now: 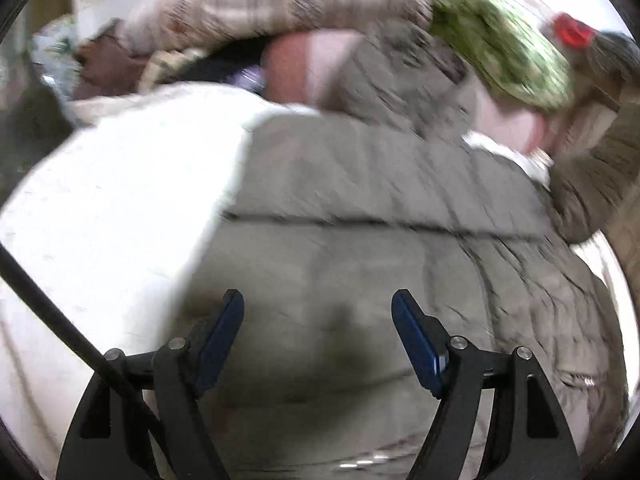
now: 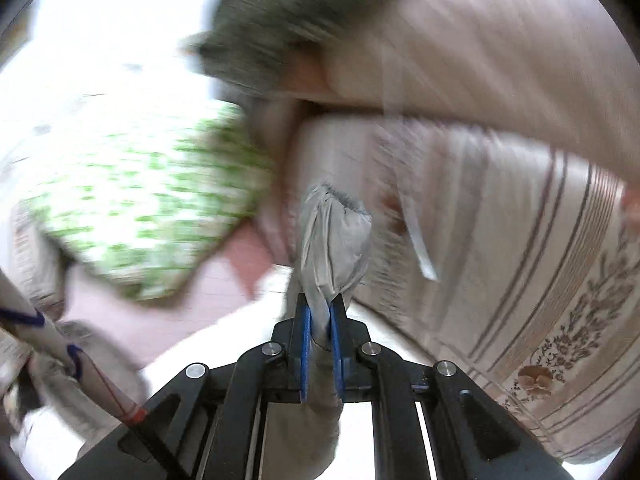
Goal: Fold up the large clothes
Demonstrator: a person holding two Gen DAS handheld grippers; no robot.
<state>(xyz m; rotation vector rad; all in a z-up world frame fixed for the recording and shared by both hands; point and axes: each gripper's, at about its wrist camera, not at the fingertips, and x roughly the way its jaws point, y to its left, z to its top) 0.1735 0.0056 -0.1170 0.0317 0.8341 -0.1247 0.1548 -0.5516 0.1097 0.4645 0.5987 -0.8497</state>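
A grey-beige quilted jacket (image 1: 360,208) lies spread on a white bed surface (image 1: 120,200) in the left wrist view. My left gripper (image 1: 318,312) is open just above the jacket's near part, holding nothing. My right gripper (image 2: 320,316) is shut on the jacket's grey sleeve cuff (image 2: 334,232), which sticks up between the blue pads (image 2: 306,344). Both views are blurred by motion.
A striped floral bedding bundle (image 2: 520,240) and a green patterned cloth (image 2: 132,208) lie beyond, also shown in the left wrist view as the bundle (image 1: 260,4) and green cloth (image 1: 500,48). A pink item (image 1: 304,64) sits behind the jacket. A red object (image 1: 572,30) is far right.
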